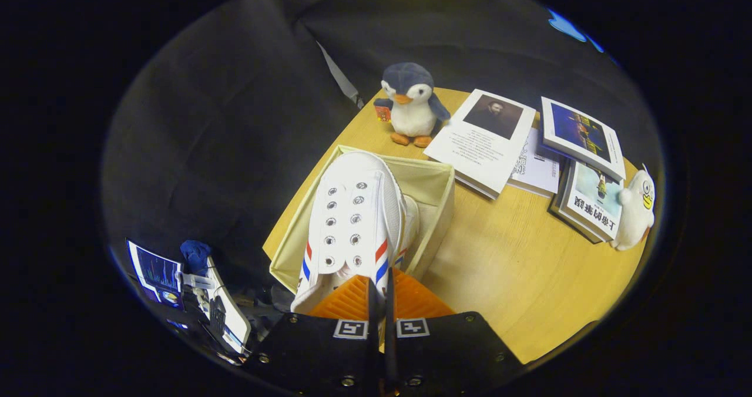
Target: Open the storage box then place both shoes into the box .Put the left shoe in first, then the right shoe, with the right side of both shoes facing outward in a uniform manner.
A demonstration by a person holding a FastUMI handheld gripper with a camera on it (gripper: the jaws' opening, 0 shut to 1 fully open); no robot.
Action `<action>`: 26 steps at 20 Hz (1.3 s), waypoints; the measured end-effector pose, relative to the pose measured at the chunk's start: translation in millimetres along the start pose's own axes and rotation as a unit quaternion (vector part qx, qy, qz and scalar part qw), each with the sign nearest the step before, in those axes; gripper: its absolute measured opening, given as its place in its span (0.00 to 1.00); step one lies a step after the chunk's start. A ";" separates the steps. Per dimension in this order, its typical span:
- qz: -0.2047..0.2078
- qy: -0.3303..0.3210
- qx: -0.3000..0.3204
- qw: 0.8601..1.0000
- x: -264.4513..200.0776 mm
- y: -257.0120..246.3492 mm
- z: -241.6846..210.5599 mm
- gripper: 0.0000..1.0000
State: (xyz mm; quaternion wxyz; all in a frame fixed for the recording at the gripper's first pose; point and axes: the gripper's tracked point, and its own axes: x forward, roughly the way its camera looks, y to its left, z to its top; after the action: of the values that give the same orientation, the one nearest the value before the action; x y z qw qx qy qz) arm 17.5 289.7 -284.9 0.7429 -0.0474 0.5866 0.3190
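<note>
gripper (380,294) pinched on shoe (352,221) heel edge | heel hidden by fingers | toe points away, long axis along fingers, over open storage box (437,200)

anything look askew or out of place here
The books beyond the box lie in a loose, overlapping pile at mixed angles. Otherwise nothing stands out: the gripper has its fingers closed on the heel of a white shoe held over the open box.

Wooden table (505,268): box (437,209), penguin (411,106), books (487,141).
</note>
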 end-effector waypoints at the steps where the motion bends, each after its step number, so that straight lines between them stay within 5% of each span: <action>1: -0.002 0.001 0.001 1.000 3.6 2.0 1.9 0.04; 17: -0.001 0.008 -0.013 1.000 43.8 29.3 19.6 0.03; 18: 0.017 0.003 -0.008 1.000 44.0 36.3 21.0 0.10; 20: 0.059 -0.025 0.005 0.998 38.8 52.7 31.2 0.40; 21: 0.059 -0.043 0.000 0.997 25.2 51.2 39.0 0.49; 23: 0.038 -0.078 -0.018 0.996 5.2 37.7 50.2 0.86; 26: 0.017 -0.123 -0.022 0.992 -23.5 11.6 61.0 0.90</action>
State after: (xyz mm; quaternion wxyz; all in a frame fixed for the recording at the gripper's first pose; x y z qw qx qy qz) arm 60.2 316.3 -241.4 0.8028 -0.0136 0.4841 0.3477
